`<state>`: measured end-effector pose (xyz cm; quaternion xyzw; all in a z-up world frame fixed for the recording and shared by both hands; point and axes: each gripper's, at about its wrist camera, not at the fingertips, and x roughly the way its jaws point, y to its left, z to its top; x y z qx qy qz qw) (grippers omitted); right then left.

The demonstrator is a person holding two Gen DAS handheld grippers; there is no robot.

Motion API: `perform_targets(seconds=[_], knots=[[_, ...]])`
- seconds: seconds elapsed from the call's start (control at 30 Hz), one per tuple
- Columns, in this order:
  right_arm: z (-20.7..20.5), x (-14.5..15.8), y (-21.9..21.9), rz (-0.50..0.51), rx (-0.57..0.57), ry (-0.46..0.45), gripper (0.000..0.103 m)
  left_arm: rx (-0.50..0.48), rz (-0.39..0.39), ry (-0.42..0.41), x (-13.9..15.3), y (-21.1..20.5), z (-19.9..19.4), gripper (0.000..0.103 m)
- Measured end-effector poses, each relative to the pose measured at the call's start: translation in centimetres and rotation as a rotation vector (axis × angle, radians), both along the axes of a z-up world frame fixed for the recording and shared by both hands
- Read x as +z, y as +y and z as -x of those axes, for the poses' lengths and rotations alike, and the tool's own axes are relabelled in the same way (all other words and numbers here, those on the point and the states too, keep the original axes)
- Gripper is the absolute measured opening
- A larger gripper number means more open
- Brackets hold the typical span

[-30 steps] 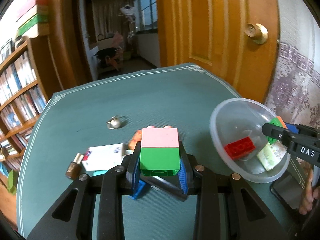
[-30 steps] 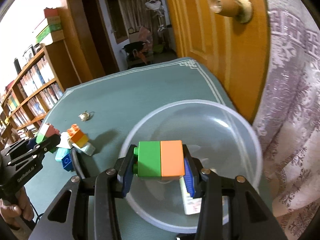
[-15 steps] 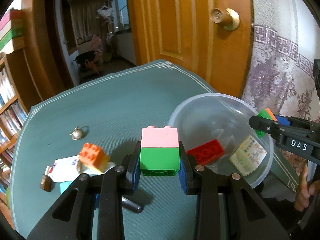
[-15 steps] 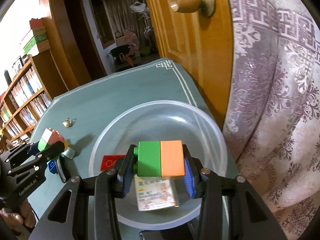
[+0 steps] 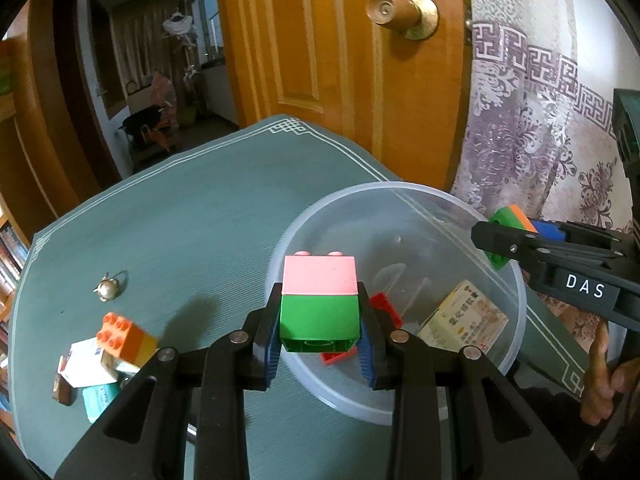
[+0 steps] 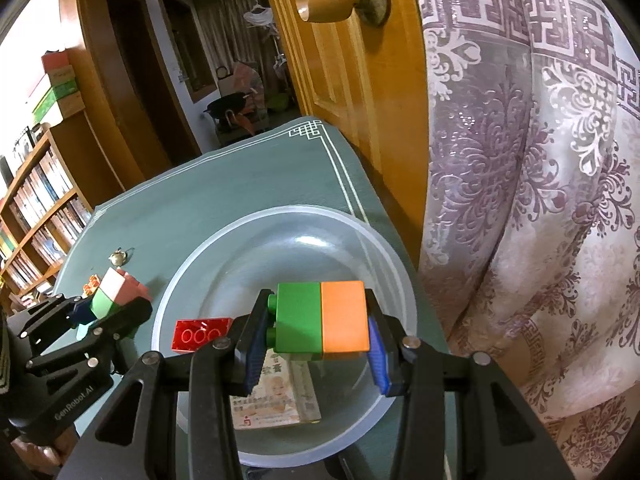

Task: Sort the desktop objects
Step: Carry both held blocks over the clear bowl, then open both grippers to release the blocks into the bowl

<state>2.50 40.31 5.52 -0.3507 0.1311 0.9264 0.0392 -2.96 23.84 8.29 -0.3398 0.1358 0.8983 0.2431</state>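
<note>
Both grippers have moved across the worktop toward the bowl since a second ago; the bowl now sits right in front of the left gripper, where before it was off to the side.

The left gripper (image 5: 320, 344) squeezes a pink and green block (image 5: 319, 300). Its blue pads press on the green half, and the pink half sticks up on top. The block hangs over the near left rim of the clear plastic bowl (image 5: 516, 332).

The right gripper (image 6: 314, 350) squeezes a green and orange block (image 6: 322, 322). One pad pushes on the green end and the other on the orange end. This block hangs over the middle of the bowl (image 6: 396, 264).

Inside the bowl lie a red block (image 6: 200, 334) and a small printed packet (image 6: 280, 396). The red block is at the left side of the bowl and the packet is at the near side.

The bowl stands near the right edge of the green worktop (image 5: 192, 216), close to the far right corner. Near the left edge of the worktop there is a little heap: an orange and yellow block (image 5: 126, 340) on top of a white box (image 5: 82, 368), with a teal packet (image 5: 98, 400) and a small brown thing (image 5: 64, 390) next to them. A small shiny metal thing (image 5: 107, 290) lies by itself farther back.

Behind the worktop are a wooden door (image 5: 320, 60) and a purple patterned curtain (image 6: 540, 160).
</note>
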Motion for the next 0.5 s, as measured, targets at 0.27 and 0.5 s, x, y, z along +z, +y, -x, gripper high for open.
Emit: perform_targets(seconds=[0.27, 0.5], knots=[[0.3, 0.0, 0.2, -0.003, -0.008, -0.003, 0.047, -0.039, -0.004, 0.003, 0.0, 1.4, 0.0, 0.035], [0.8, -0.5, 0.3, -0.002, -0.012, -0.019, 0.070, -0.047, 0.040, 0.062, 0.1, 1.8, -0.9, 0.069]])
